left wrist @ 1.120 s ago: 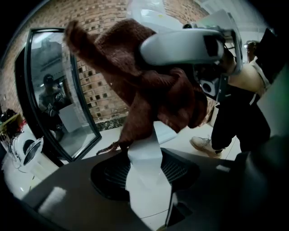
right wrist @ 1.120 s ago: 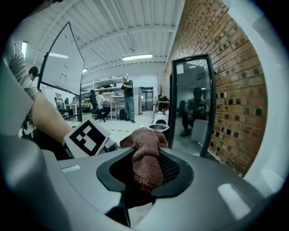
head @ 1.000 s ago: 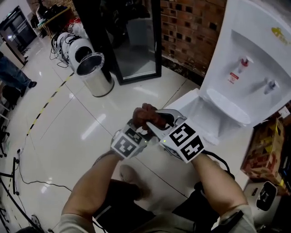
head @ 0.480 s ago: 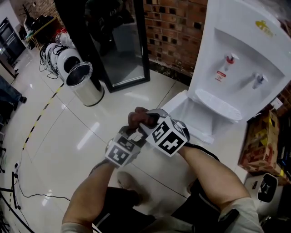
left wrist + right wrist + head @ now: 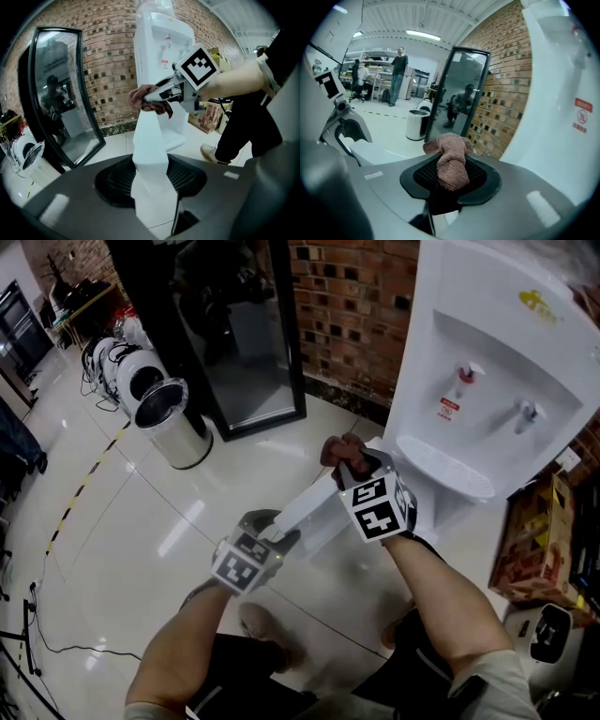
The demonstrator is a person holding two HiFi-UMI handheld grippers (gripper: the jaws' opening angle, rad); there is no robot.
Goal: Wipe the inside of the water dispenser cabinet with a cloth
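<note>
Left gripper [image 5: 270, 529] is clamped on the edge of the white cabinet door [image 5: 314, 507], which stands swung out from the water dispenser [image 5: 487, 343]. Right gripper [image 5: 345, 463] pinches a bunched reddish-brown cloth [image 5: 337, 448], held in the air by the door's far end, near the dispenser front. Contact with the cabinet cannot be determined.

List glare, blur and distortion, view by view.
Head view: bright glare patches on the glossy floor. Left gripper view: fisheye bows the mirror, corners go black, and the door stays sharp up close. Right gripper view: the cloth is crisp and the dispenser bulges at the edge.
</note>
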